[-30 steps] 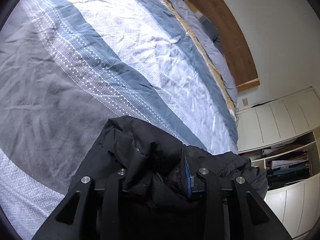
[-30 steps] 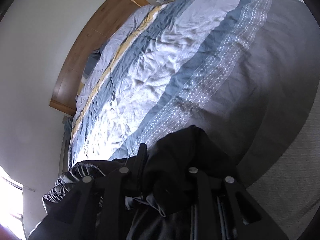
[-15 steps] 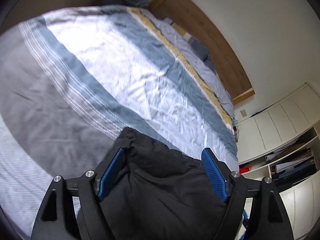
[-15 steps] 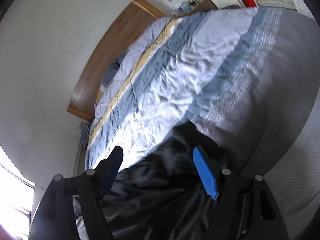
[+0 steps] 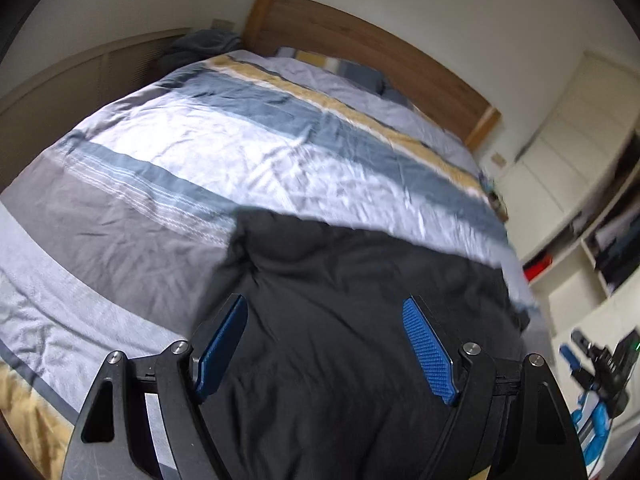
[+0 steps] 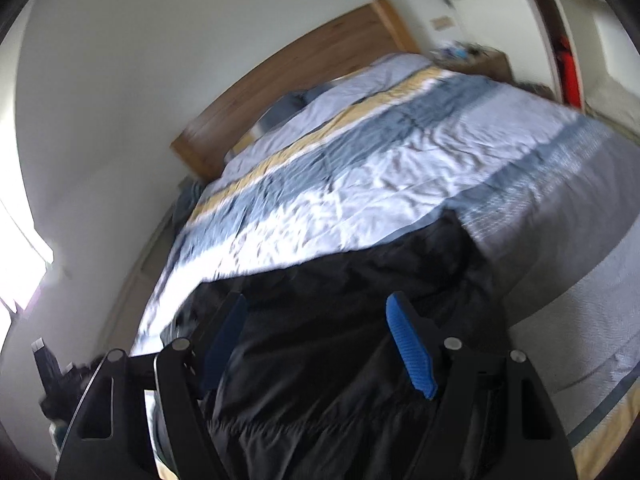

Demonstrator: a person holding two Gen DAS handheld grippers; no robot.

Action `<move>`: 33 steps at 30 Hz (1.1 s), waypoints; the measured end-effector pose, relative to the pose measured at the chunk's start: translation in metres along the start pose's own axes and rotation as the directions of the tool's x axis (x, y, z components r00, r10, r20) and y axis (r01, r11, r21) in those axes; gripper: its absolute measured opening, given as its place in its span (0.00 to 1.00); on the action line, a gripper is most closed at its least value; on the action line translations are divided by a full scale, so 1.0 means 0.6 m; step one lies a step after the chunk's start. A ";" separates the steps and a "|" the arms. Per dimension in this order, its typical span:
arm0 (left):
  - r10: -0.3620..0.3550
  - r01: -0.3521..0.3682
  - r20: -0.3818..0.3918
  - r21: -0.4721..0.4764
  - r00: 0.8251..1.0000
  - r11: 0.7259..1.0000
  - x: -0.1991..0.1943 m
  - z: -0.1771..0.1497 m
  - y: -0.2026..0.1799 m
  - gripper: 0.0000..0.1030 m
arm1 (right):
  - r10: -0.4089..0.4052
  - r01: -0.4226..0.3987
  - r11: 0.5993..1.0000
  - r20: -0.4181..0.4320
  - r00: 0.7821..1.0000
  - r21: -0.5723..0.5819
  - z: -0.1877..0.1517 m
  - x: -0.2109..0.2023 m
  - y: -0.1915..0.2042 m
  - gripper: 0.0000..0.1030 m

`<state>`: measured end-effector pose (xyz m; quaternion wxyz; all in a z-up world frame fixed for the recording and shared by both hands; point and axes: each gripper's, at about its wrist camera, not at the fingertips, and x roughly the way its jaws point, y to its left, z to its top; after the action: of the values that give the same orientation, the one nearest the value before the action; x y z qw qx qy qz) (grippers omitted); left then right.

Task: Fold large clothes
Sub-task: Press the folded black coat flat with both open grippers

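Observation:
A large black padded jacket lies spread across the near end of the bed, also in the right wrist view. My left gripper is open above the jacket, blue pads apart, holding nothing. My right gripper is also open above the jacket and empty. The right gripper shows at the lower right of the left wrist view; the left gripper shows dimly at the lower left of the right wrist view.
The bed has a striped duvet in grey, blue, white and yellow and a wooden headboard. White cupboards and open shelves stand to the right. A nightstand is beside the headboard. A bright window is at left.
Both grippers, shut on the jacket a second ago, have opened and let it go. Both have pulled back and up, and the jacket now lies spread on the bed.

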<state>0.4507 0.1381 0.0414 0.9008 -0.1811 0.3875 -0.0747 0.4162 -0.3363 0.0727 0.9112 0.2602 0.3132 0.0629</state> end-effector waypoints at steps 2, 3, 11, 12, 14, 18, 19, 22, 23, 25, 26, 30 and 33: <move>0.006 -0.005 -0.014 0.061 1.000 0.998 0.020 -0.028 -0.031 0.77 | 0.000 -0.001 0.999 -0.015 1.000 -0.053 -0.031 0.019 0.035 0.70; 0.007 -0.005 -0.021 0.091 1.000 0.996 0.031 -0.040 -0.047 0.77 | 0.003 -0.005 0.997 -0.024 1.000 -0.076 -0.043 0.030 0.049 0.70; 0.008 0.011 -0.069 0.259 0.998 0.966 0.147 -0.065 -0.163 0.78 | -0.060 0.032 0.969 -0.105 0.993 -0.244 -0.094 0.168 0.119 0.70; 0.024 -0.003 -0.075 0.277 0.997 0.961 0.173 -0.057 -0.176 0.79 | -0.083 0.052 0.964 -0.110 0.990 -0.262 -0.090 0.193 0.122 0.70; 0.047 -0.020 -0.087 0.289 0.995 0.957 0.210 -0.042 -0.191 0.80 | -0.104 0.068 0.958 -0.120 0.987 -0.278 -0.078 0.224 0.125 0.70; 0.098 -0.061 -0.123 0.278 0.988 0.959 0.294 0.004 -0.198 0.81 | -0.136 0.089 0.954 -0.148 0.980 -0.286 -0.037 0.292 0.117 0.70; 0.108 -0.070 -0.127 0.273 0.986 0.959 0.311 0.014 -0.198 0.82 | -0.142 0.094 0.955 -0.153 0.978 -0.282 -0.029 0.305 0.114 0.70; 0.133 -0.090 -0.148 0.266 0.980 0.960 0.355 0.036 -0.198 0.83 | -0.155 0.104 0.956 -0.173 0.973 -0.273 -0.009 0.350 0.105 0.70; 0.146 -0.101 -0.154 0.267 0.977 0.958 0.373 0.044 -0.198 0.84 | -0.160 0.107 0.956 -0.183 0.970 -0.272 -0.004 0.368 0.103 0.70; 0.169 -0.120 -0.164 0.271 0.972 0.955 0.402 0.058 -0.199 0.85 | -0.171 0.113 0.956 -0.200 0.965 -0.272 0.005 0.395 0.098 0.70; 0.178 -0.128 -0.168 0.272 0.970 0.954 0.415 0.061 -0.202 0.85 | -0.175 0.115 0.956 -0.206 0.963 -0.271 0.007 0.406 0.097 0.70; 0.203 -0.145 -0.192 0.279 0.960 0.949 0.448 0.075 -0.203 0.88 | -0.180 0.115 0.956 -0.229 0.957 -0.271 0.022 0.442 0.083 0.70; 0.178 -0.124 -0.222 0.238 0.959 0.963 0.453 0.091 -0.180 0.89 | -0.138 0.076 0.968 -0.250 0.958 -0.240 0.032 0.442 0.061 0.70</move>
<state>0.6781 -0.0216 -0.0646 0.8646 -0.0386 0.4961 -0.0694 0.6409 -0.2395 -0.0383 0.8869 0.1256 0.4367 0.0830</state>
